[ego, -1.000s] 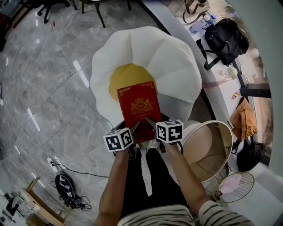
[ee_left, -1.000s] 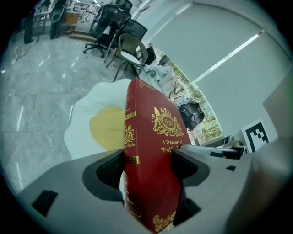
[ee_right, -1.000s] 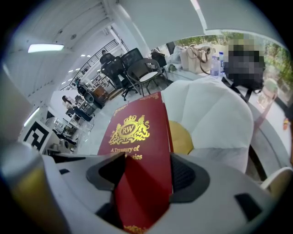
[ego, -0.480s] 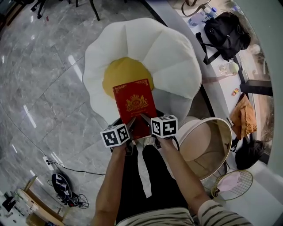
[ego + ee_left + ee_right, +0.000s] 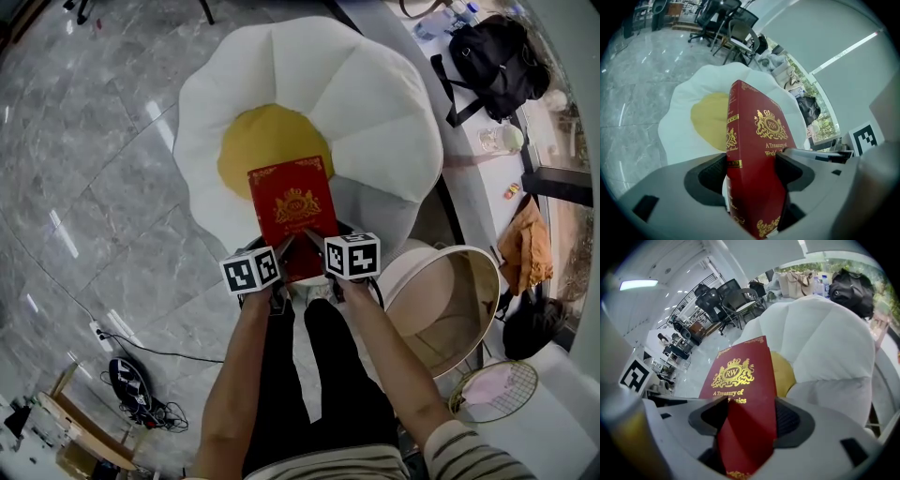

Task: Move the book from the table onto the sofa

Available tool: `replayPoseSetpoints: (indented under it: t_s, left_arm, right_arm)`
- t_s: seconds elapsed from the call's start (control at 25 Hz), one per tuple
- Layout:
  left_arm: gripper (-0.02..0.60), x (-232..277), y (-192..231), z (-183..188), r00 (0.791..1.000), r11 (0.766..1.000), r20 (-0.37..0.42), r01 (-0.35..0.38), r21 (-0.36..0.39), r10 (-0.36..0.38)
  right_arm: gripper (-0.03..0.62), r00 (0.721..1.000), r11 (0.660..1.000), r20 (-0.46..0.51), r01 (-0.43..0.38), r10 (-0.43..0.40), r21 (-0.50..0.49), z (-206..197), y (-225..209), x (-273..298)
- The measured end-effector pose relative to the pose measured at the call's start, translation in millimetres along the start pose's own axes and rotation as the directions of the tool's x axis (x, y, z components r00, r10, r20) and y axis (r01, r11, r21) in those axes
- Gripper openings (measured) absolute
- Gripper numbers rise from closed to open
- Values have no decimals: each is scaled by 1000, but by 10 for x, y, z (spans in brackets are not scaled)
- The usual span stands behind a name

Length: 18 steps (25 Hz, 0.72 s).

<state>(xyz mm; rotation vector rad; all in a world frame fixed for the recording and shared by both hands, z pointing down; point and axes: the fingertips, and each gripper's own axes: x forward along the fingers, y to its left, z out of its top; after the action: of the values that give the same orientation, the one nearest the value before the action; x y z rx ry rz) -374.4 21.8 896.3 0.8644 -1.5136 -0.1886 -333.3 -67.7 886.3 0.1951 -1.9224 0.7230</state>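
- The grey marbled floor (image 5: 94, 187) fills the left of the head view, with a tangle of black cables (image 5: 141, 403) lying on it near the bottom left.
- The sofa (image 5: 375, 103) is a big, round, white, petal-shaped cushion with a yellow centre (image 5: 253, 141); it sits straight ahead of the person.
- A white table (image 5: 469, 159) runs along the right side, behind the sofa, and carries a black backpack (image 5: 492, 61).
- A round beige tub (image 5: 487, 281) stands just beside the sofa, at the person's right.
- The person's bare forearms reach forward from striped sleeves (image 5: 459, 450), one to each gripper.
- The book (image 5: 292, 211) is red with a gold crest. It is off the table and held cover-up over the near edge of the yellow centre. No view shows whether it touches the cushion.
- The left gripper (image 5: 281, 251) grasps the book's near end on the spine side. Its own view shows both dark pads (image 5: 712, 176) pressed against the book, one on the spine and one on the cover.
- The right gripper (image 5: 315, 239) grips the same near end at the opposite corner, its jaws clamped across the book's thickness with its pads (image 5: 787, 420) against the red cover.
- The two marker cubes sit side by side, just apart, above the person's knees.
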Motion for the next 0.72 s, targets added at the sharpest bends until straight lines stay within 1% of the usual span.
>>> replayPoseSetpoints:
  t_s: [0.36, 0.52, 0.72]
  left_arm:
    - [332, 370, 205, 16, 999, 1000, -27, 18, -21, -18]
    - [332, 484, 304, 28, 999, 999, -39, 18, -36, -19]
    - [331, 626, 394, 3, 998, 1000, -59, 10, -29, -12]
  right_arm:
    - [310, 999, 1000, -30, 11, -11, -2, -11, -204, 359]
    - [310, 999, 1000, -45, 14, -15, -15, -7, -244, 506]
    - [310, 998, 999, -64, 22, -25, -47, -21, -309, 652]
